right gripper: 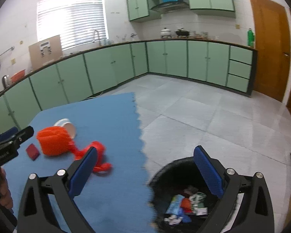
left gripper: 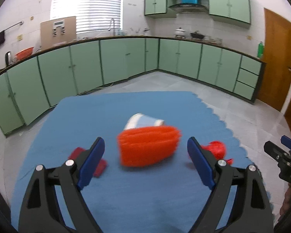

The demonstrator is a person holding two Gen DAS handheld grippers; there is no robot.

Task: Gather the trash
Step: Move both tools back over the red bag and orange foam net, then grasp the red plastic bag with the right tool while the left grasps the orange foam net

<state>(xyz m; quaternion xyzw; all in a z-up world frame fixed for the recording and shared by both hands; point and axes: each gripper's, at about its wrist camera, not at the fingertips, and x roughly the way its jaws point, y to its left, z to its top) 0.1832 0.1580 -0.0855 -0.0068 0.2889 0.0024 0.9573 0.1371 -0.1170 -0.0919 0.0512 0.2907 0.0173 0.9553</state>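
An orange ribbed container (left gripper: 148, 145) lies on its side on the blue mat (left gripper: 110, 114), with a white paper cup (left gripper: 143, 121) tipped over just behind it. A small red packet (left gripper: 99, 165) lies left of it and a crumpled red bag (left gripper: 215, 148) right of it. My left gripper (left gripper: 145, 163) is open and empty, hovering just before the orange container. My right gripper (right gripper: 145, 172) is open and empty above the black trash bin (right gripper: 176, 167), which holds several wrappers. The orange container (right gripper: 53, 143), cup (right gripper: 67, 127), packet (right gripper: 32, 151) and red bag (right gripper: 98, 151) show in the right wrist view.
Grey tiled floor (right gripper: 194, 106) lies right of the mat. Green kitchen cabinets (left gripper: 126, 58) run along the far walls. A wooden door (left gripper: 277, 62) stands at the right. The right gripper (left gripper: 285, 155) shows at the left view's right edge.
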